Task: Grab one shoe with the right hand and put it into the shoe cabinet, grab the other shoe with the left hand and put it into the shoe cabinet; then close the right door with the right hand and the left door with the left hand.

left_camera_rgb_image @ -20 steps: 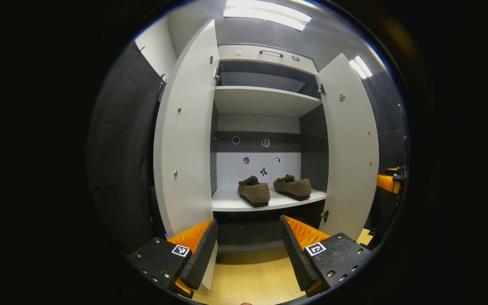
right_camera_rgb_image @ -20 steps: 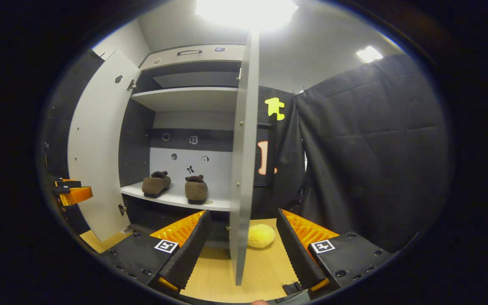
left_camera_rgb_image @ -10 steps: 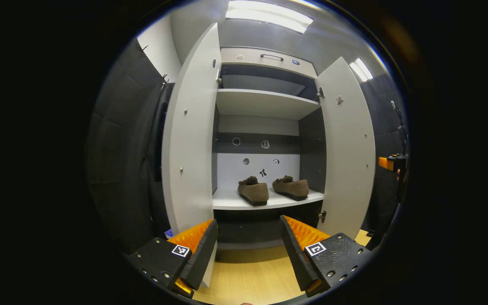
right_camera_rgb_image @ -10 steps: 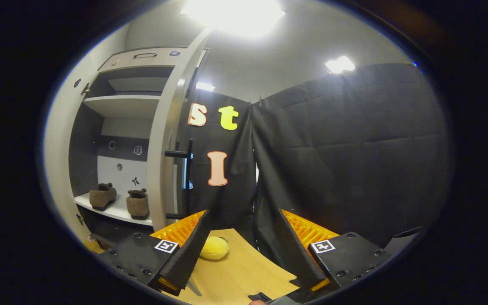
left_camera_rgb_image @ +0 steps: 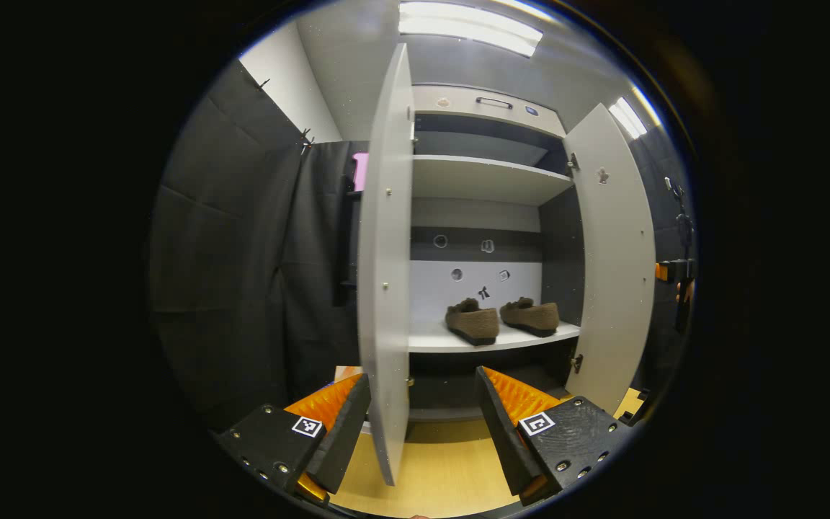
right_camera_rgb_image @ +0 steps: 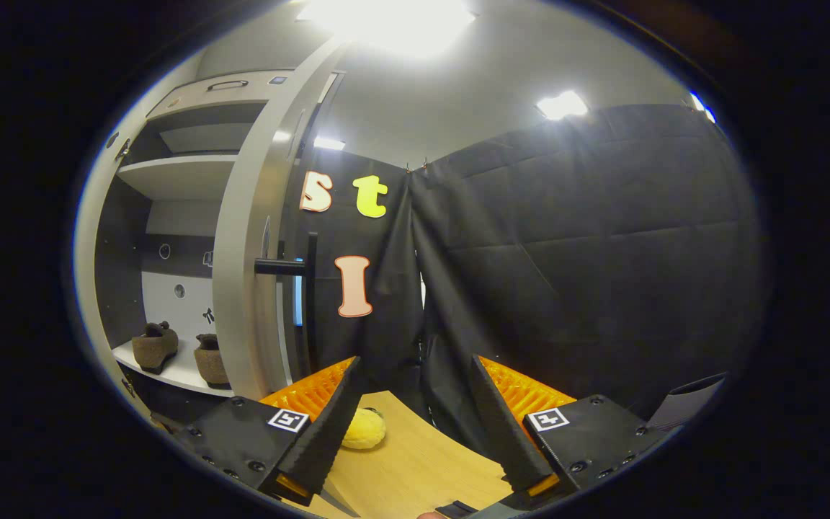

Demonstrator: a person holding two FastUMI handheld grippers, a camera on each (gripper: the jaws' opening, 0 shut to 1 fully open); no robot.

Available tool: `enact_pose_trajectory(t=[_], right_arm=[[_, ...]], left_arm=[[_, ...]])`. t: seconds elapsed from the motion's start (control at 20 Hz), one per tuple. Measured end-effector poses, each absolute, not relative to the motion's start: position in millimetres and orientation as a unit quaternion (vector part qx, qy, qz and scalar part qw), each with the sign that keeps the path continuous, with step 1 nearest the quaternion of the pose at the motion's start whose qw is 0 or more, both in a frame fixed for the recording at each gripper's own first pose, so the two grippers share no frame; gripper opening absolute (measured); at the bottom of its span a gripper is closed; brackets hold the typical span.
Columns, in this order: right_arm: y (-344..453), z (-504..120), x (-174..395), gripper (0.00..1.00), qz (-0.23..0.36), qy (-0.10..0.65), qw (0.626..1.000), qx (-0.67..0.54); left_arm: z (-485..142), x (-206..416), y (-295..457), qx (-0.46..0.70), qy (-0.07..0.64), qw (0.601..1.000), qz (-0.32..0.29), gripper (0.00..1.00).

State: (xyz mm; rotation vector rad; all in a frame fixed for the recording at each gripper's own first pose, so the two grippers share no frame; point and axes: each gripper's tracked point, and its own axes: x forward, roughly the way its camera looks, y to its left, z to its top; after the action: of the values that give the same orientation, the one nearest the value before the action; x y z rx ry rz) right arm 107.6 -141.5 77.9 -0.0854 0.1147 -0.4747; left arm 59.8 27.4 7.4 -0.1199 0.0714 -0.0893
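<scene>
While both shoes sit on the shoe cabinet's point(left_camera_rgb_image: 487, 176) lower shelf point(left_camera_rgb_image: 487, 339), we hold the left hand-held gripper point(left_camera_rgb_image: 422, 425) low in front of the cabinet, level and pointing inward, with its fingers spread wide apart and nothing between them. In the left gripper view the left door point(left_camera_rgb_image: 385, 274) stands edge-on, swung out from the cabinet, and its lower edge falls between our two fingers, nearer the left one; we cannot tell whether it touches either. Beyond that door, the left shoe point(left_camera_rgb_image: 472, 322) lies on the shelf with its heel toward us, and the right shoe point(left_camera_rgb_image: 530, 316) lies just beside it, deeper toward the cabinet's right wall. Both are well beyond our fingertips. The right door point(left_camera_rgb_image: 613, 259) hangs open on the cabinet's far side.

We hold the right hand-held gripper point(right_camera_rgb_image: 411, 432) off to the cabinet's right, aimed past the cabinet at the black cloth wall point(right_camera_rgb_image: 566, 252), its fingers likewise held wide apart around empty air. In the right gripper view the right door point(right_camera_rgb_image: 246, 267) stands to the left of our fingers, edge toward us, its dark bar handle point(right_camera_rgb_image: 292, 288) on the outer face. Both shoes show inside the cabinet beyond that door, on the shelf. A yellow fluffy ball point(right_camera_rgb_image: 363, 429) rests on the wooden floor point(right_camera_rgb_image: 415, 468) just beyond our left finger, near the cabinet's foot.
</scene>
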Motion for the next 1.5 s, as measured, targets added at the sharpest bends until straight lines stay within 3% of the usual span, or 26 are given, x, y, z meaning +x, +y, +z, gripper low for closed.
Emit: enact_pose_trajectory(t=[0.25, 0.4, 0.85, 1.5], right_arm=[[-130.8, 78.2, 102.5, 0.91, -0.224, 0.055, 0.972, -0.036], [-109.3, 77.7, 103.1, 0.94, -0.211, 0.057, 0.975, -0.033], [-51.1, 77.1, 109.7, 0.94, -0.134, 0.058, 0.989, -0.013], [14.1, 65.8, 146.8, 0.94, -0.026, 0.056, 0.998, 0.024]], left_arm=[[8.9, 65.3, 44.7, -0.062, 0.034, 0.997, -0.034, 0.80], [10.1, 68.0, 44.0, -0.065, 0.033, 0.997, -0.040, 0.80], [13.0, 58.9, 41.9, -0.069, 0.030, 0.996, -0.040, 0.80], [10.6, 41.7, 72.5, -0.062, 0.036, 0.997, 0.007, 0.80]])
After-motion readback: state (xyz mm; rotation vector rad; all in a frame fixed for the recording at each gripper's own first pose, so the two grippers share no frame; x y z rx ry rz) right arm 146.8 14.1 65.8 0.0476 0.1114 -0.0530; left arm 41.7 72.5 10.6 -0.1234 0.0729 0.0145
